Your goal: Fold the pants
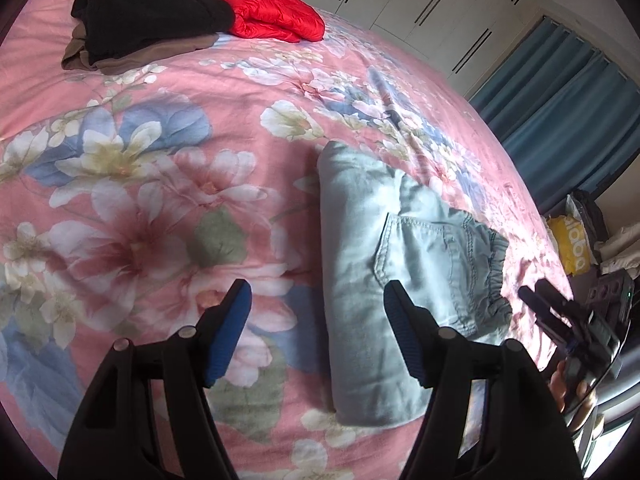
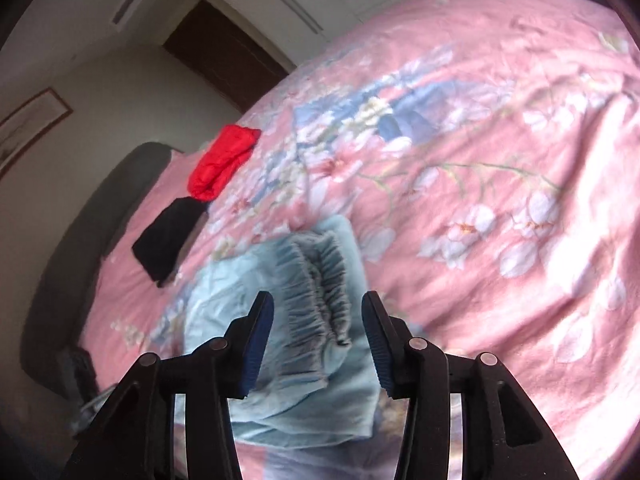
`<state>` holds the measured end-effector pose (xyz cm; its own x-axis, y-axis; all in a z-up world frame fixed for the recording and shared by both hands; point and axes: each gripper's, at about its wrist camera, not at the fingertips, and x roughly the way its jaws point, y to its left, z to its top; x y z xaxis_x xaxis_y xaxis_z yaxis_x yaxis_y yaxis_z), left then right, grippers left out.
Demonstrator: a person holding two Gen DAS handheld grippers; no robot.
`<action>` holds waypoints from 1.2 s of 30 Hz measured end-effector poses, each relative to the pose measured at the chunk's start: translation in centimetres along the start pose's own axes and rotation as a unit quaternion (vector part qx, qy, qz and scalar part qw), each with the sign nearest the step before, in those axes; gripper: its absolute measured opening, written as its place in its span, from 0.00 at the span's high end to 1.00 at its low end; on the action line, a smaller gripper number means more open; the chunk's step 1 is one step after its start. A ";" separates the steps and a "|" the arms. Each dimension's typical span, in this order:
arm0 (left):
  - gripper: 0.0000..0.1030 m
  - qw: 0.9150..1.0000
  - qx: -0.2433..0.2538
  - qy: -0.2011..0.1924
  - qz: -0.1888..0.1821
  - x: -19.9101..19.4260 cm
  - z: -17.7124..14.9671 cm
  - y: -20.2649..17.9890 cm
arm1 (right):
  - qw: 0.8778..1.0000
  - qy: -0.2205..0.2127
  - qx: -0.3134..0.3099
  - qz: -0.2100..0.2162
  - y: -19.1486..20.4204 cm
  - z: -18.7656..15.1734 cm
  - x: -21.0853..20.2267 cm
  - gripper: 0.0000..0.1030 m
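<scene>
The light blue pants (image 1: pixel 400 264) lie folded into a compact bundle on the pink floral bedspread (image 1: pixel 160 200), back pocket up and elastic waistband toward the right. My left gripper (image 1: pixel 316 300) is open and empty above the bed, just left of the bundle's near end. My right gripper (image 2: pixel 318 312) is open and empty, its jaws standing either side of the ruffled waistband of the pants (image 2: pixel 280 320) without closing on it. The right gripper also shows in the left wrist view (image 1: pixel 536 300) at the right edge.
A folded black and brown garment pile (image 1: pixel 140 28) and a folded red garment (image 1: pixel 272 12) lie at the far end of the bed. White wardrobes (image 1: pixel 420 4), blue curtains (image 1: pixel 568 120) and a yellow bag (image 1: pixel 572 248) stand beyond the bed's right edge.
</scene>
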<state>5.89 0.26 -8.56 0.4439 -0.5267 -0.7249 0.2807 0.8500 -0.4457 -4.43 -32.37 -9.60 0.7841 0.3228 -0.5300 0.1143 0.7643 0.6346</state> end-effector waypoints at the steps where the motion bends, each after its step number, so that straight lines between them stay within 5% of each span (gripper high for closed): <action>1: 0.33 1.000 -0.007 0.005 -0.016 0.6 0.6 0.0 | 1.000 0.009 -0.018 0.022 1.1 -0.4 0.3 0.55; 5: 0.33 0.994 -0.064 0.022 -0.081 3.0 2.7 0.8 | 0.988 0.068 -0.087 0.104 6.2 -2.8 3.6 0.55; 11: 0.35 0.974 -0.142 0.061 -0.165 7.8 4.8 2.3 | 0.970 0.140 -0.149 0.132 11.0 -6.6 9.3 0.66; 12: 0.43 0.970 -0.154 0.063 -0.176 8.5 5.2 2.6 | 0.968 0.140 -0.160 0.133 11.6 -6.9 9.8 0.67; 13: 0.67 0.967 -0.162 0.063 -0.185 9.1 5.4 2.9 | 0.966 0.142 -0.171 0.133 12.0 -7.2 10.3 0.68; 17: 0.75 0.964 -0.168 0.068 -0.193 10.3 6.2 3.7 | 0.963 0.163 -0.178 0.122 11.4 -7.8 11.8 0.74; 21: 0.76 0.961 -0.196 0.031 -0.194 9.8 7.9 5.1 | 0.965 0.179 -0.153 0.115 9.7 -7.3 12.1 1.00; 25: 0.93 0.965 -0.205 -0.003 -0.165 8.7 9.7 6.4 | 0.965 0.190 -0.130 0.123 8.5 -7.2 11.9 1.00; 27: 0.92 0.967 -0.207 -0.004 -0.147 8.0 9.7 6.6 | 0.966 0.185 -0.139 0.116 8.6 -7.3 11.7 1.00; 29: 0.72 0.966 -0.211 -0.002 -0.149 7.2 9.2 6.7 | 0.966 0.183 -0.142 0.113 8.6 -7.5 11.5 1.00; 31: 0.31 0.968 -0.208 -0.006 -0.139 5.9 8.4 6.5 | 0.967 0.183 -0.135 0.118 8.4 -7.3 11.2 1.00; 36: 0.29 0.983 -0.136 -0.002 -0.123 2.6 6.0 4.3 | 0.971 0.172 -0.119 0.114 9.0 -7.0 10.2 0.94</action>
<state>13.30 2.50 -9.19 0.3949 -0.7164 -0.5752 0.1421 0.6662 -0.7321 0.34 -18.28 -13.19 0.5169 0.6350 -0.5742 -0.2151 0.7455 0.6308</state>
